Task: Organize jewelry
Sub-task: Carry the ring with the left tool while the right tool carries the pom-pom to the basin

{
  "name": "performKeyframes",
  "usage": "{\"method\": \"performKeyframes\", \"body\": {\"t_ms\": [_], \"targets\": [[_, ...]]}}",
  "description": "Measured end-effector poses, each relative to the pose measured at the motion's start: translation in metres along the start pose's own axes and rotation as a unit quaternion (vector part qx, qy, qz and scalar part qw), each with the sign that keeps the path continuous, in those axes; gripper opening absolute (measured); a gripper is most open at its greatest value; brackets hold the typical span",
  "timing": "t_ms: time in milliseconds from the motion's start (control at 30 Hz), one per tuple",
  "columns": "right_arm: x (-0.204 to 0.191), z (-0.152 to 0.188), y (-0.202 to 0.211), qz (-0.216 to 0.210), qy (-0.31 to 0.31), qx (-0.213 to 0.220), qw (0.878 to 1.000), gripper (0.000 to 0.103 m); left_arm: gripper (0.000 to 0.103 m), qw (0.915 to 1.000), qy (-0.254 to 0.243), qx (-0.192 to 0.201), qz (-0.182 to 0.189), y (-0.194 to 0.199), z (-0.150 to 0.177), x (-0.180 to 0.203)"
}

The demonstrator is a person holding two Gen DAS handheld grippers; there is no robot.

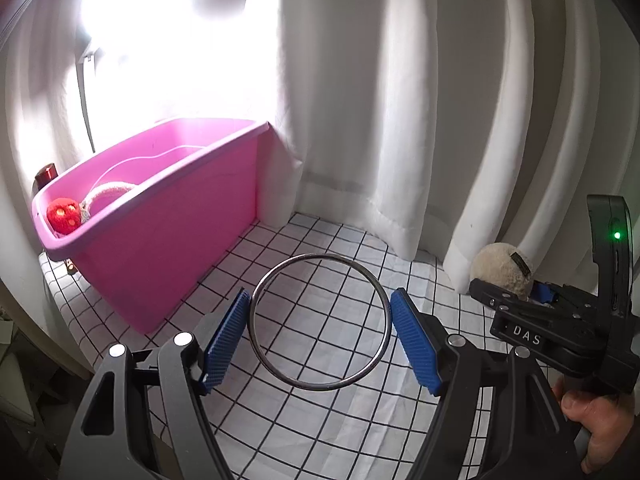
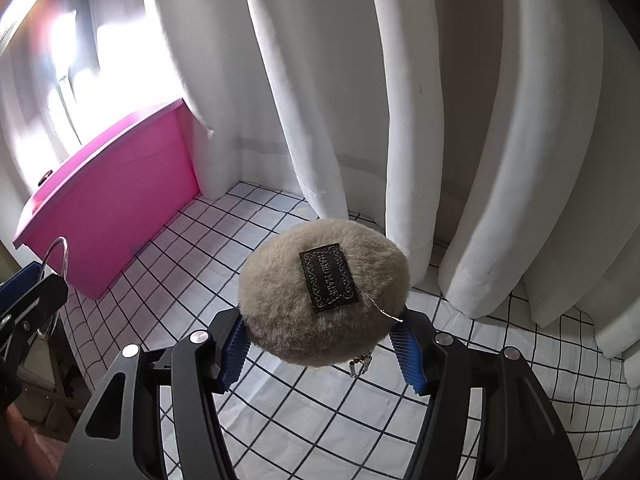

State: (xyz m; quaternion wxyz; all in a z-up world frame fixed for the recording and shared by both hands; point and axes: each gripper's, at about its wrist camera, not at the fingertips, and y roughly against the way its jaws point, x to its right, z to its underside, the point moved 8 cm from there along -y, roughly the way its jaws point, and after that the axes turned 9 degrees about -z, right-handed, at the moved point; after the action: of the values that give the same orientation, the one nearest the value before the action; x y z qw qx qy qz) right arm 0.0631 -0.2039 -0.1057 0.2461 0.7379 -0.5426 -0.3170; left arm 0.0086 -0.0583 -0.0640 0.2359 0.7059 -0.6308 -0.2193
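Glossy metal bangle (image 1: 320,322); fuzzy plush pouch (image 2: 324,292).

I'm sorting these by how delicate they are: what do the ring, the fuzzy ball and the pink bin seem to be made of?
Ring: probably metal, a thin polished silvery hoop with sharp glints.
Fuzzy ball: looks like beige plush or faux fur, with a dense matte nap and a dark woven label on it.
Pink bin: likely moulded plastic, with smooth, evenly coloured walls and a rolled rim.

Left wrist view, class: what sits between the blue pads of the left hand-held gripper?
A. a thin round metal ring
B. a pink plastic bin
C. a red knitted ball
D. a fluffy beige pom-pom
A: the thin round metal ring spans the gap between the left hand-held gripper pads, above the grid-patterned cloth.
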Motion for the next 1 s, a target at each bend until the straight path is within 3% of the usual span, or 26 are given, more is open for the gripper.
{"method": "performKeyframes", "body": {"t_ms": [267,467,633,800,1000], "targets": [[-0.059,-0.045,0.016,-0.02,0.016,0.036,0.999,0.06,0.07,0.9986,0.012,0.051,0.011,0.022,-0.066,-0.038],[-0.122,-0.094,0.017,-0.056,0.046,0.07,0.995,0.06,0.07,0.9964,0.037,0.076,0.012,0.026,-0.113,-0.088],[-0.179,-0.13,-0.002,-0.089,0.074,0.076,0.99,0.06,0.07,0.9943,0.044,0.096,-0.02,0.012,-0.148,-0.143],[-0.231,-0.154,-0.029,-0.119,0.094,0.068,0.986,0.06,0.07,0.9932,0.043,0.094,-0.055,-0.012,-0.167,-0.192],[-0.275,-0.175,-0.066,-0.131,0.114,0.045,0.984,0.06,0.07,0.9933,0.056,0.061,-0.081,-0.047,-0.162,-0.239]]}}
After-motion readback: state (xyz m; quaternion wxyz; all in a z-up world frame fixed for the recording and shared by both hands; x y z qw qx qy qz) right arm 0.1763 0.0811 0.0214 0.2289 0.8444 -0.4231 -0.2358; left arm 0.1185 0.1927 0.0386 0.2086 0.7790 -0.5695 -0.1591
